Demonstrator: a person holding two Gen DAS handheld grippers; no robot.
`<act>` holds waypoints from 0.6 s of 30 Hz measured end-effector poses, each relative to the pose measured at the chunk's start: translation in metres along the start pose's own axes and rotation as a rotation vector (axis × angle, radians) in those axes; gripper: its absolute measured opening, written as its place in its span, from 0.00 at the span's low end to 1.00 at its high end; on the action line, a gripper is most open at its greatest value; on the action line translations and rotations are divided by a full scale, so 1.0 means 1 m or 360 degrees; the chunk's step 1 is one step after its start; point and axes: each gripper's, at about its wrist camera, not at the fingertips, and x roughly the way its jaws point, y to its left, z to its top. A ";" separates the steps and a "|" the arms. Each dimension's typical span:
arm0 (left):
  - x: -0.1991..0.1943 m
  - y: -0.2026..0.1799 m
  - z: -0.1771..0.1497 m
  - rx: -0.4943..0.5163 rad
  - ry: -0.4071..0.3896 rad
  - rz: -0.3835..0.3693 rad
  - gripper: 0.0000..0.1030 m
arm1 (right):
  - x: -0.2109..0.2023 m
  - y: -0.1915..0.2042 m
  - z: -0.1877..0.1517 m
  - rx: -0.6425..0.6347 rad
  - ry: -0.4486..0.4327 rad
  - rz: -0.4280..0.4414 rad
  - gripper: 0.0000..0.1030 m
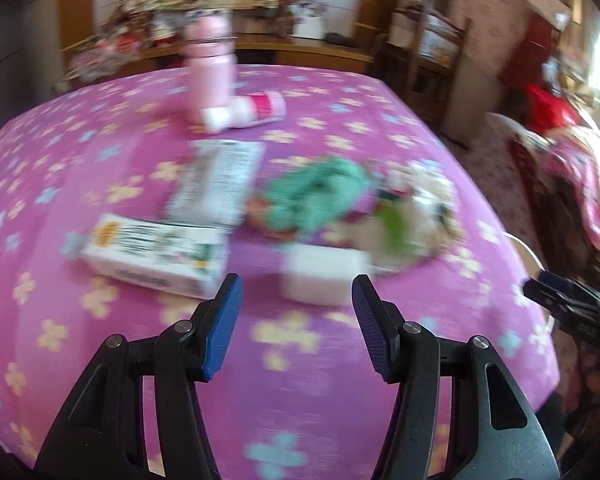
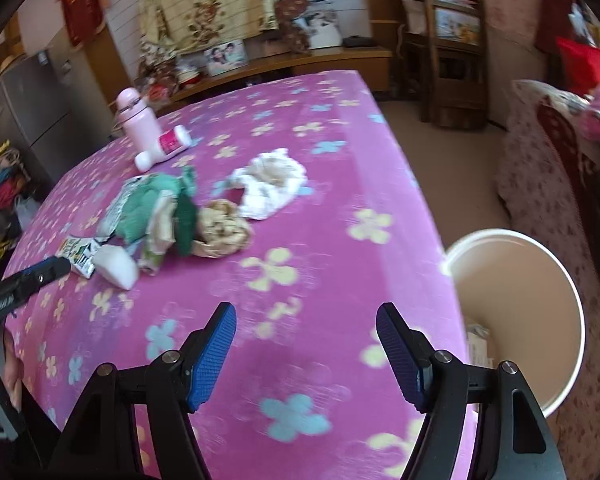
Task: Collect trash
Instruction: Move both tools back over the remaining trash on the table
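Trash lies mid-table on the pink floral cloth [image 2: 320, 240]: green wad [image 2: 148, 204], brown wad [image 2: 224, 232], white tissue [image 2: 272, 184], carton [image 1: 156, 256], white block [image 1: 320, 276]. Left gripper [image 1: 296, 292] spread and holding nothing, just short of the block. Right gripper [image 2: 306, 320] spread too, over bare cloth. The bin [image 2: 540, 320] stands beside the table's right edge

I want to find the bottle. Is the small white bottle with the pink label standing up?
No, the small white bottle with the pink label lies on its side against the tall pink flask.
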 end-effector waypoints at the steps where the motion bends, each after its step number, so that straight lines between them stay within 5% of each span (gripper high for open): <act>1: 0.000 0.013 0.005 -0.0041 -0.0010 0.0022 0.54 | 0.003 0.008 0.003 -0.0020 0.0005 0.0005 0.68; 9: 0.050 0.075 0.055 -0.0261 0.0153 0.0308 0.54 | 0.009 0.047 0.008 -0.0074 0.0023 0.0090 0.68; 14: 0.068 0.068 0.052 -0.0021 0.0269 0.0377 0.54 | 0.010 0.063 0.006 -0.0133 0.0040 0.0108 0.68; 18: 0.049 0.069 0.029 0.0170 0.0315 0.0280 0.54 | 0.015 0.077 0.007 -0.0163 0.0051 0.0157 0.68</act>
